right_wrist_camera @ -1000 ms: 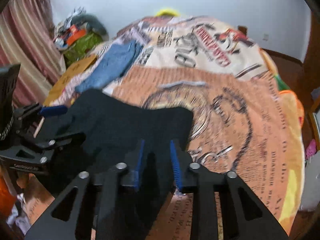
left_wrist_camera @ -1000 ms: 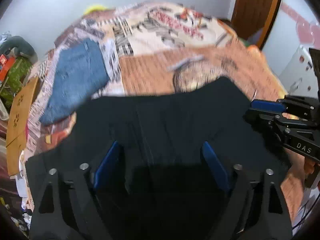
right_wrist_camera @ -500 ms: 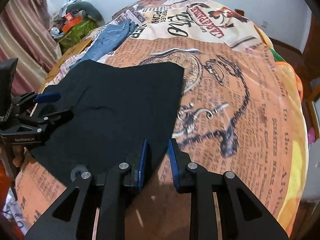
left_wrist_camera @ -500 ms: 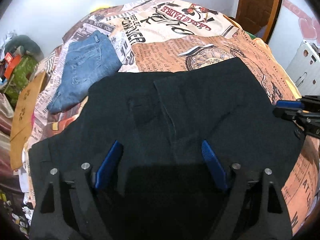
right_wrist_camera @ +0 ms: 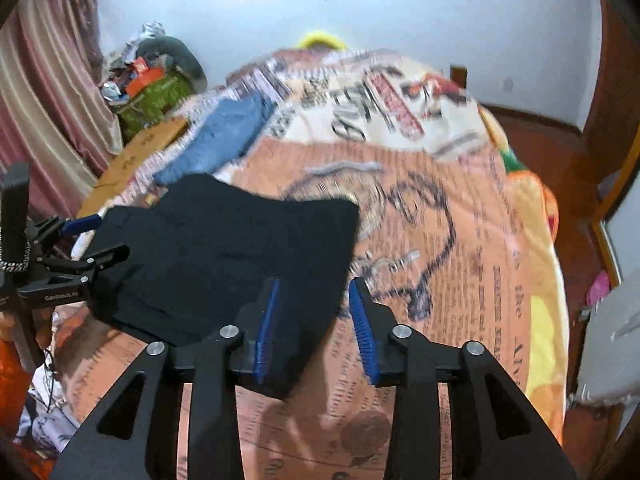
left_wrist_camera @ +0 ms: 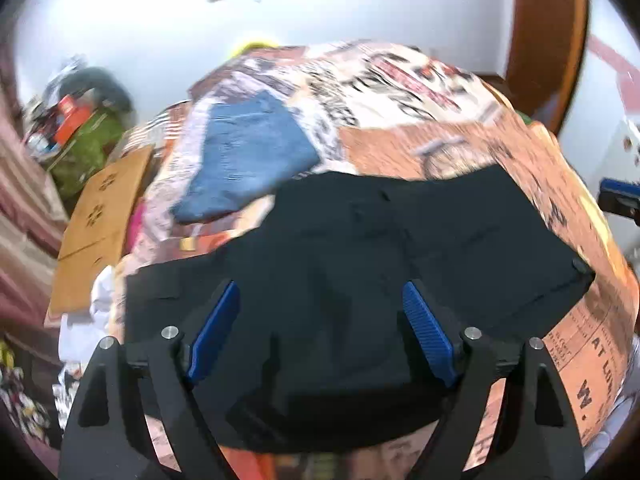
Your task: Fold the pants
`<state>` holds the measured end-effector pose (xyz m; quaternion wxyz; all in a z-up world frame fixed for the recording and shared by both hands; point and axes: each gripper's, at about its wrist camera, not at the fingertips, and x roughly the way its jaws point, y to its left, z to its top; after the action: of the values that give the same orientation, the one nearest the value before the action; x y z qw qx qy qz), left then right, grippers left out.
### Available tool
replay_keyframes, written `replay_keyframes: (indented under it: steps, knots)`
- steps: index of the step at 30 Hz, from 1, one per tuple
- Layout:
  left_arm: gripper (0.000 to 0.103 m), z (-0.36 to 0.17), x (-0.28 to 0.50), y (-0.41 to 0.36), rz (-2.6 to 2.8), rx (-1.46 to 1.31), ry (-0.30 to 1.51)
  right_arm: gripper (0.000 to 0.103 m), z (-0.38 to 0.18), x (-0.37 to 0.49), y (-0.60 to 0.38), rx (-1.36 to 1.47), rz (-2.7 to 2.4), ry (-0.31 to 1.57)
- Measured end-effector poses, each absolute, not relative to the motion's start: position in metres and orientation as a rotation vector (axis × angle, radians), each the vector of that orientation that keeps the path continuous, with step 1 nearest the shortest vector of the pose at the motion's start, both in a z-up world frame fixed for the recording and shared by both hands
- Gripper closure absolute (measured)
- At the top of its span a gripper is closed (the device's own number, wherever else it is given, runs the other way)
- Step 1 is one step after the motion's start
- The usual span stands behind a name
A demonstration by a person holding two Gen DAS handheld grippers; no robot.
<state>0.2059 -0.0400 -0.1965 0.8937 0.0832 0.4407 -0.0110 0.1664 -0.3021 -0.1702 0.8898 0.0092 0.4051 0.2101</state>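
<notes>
Black pants point(left_wrist_camera: 360, 256) lie folded flat on the printed bedspread point(left_wrist_camera: 440, 92); they also show in the right wrist view point(right_wrist_camera: 240, 256). My left gripper point(left_wrist_camera: 320, 300) hovers above their near edge, open and empty. My right gripper point(right_wrist_camera: 314, 292) is open over the pants' near right corner, holding nothing. The left gripper shows at the left edge of the right wrist view point(right_wrist_camera: 92, 240), and a bit of the right gripper shows at the right edge of the left wrist view point(left_wrist_camera: 618, 196).
Folded blue jeans point(left_wrist_camera: 248, 156) lie on the bed beyond the black pants, also seen in the right wrist view point(right_wrist_camera: 224, 136). A cardboard box point(left_wrist_camera: 100, 224) and clutter point(right_wrist_camera: 152, 84) stand left of the bed. A door point(left_wrist_camera: 544, 28) is at the far right.
My right gripper has opened, let go of the black pants and pulled back. Both grippers have risen and tilted up. The pants now lie flat on the bed.
</notes>
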Motion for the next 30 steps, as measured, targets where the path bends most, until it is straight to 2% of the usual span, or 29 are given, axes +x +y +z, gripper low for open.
replay_keyframes:
  steps: [3, 7, 13, 18, 30]
  knots:
    - [0.015, -0.181, 0.196, -0.015, 0.035, 0.117, 0.874, 0.068, -0.156, 0.161, -0.292, 0.02, 0.457, 0.797]
    - [0.014, -0.164, 0.177, 0.018, 0.106, 0.063, 0.821, 0.061, -0.142, 0.153, -0.276, 0.02, 0.493, 0.746]
    - [0.008, -0.162, 0.153, 0.063, 0.191, 0.019, 0.817, 0.06, -0.136, 0.151, -0.246, 0.004, 0.543, 0.73]
    - [0.006, -0.183, 0.137, 0.098, 0.235, -0.062, 0.875, 0.06, -0.144, 0.152, -0.219, -0.039, 0.578, 0.741]
    - [0.006, -0.267, 0.108, 0.153, 0.19, -0.495, 1.085, 0.06, -0.197, 0.164, -0.177, -0.136, 0.593, 0.907]
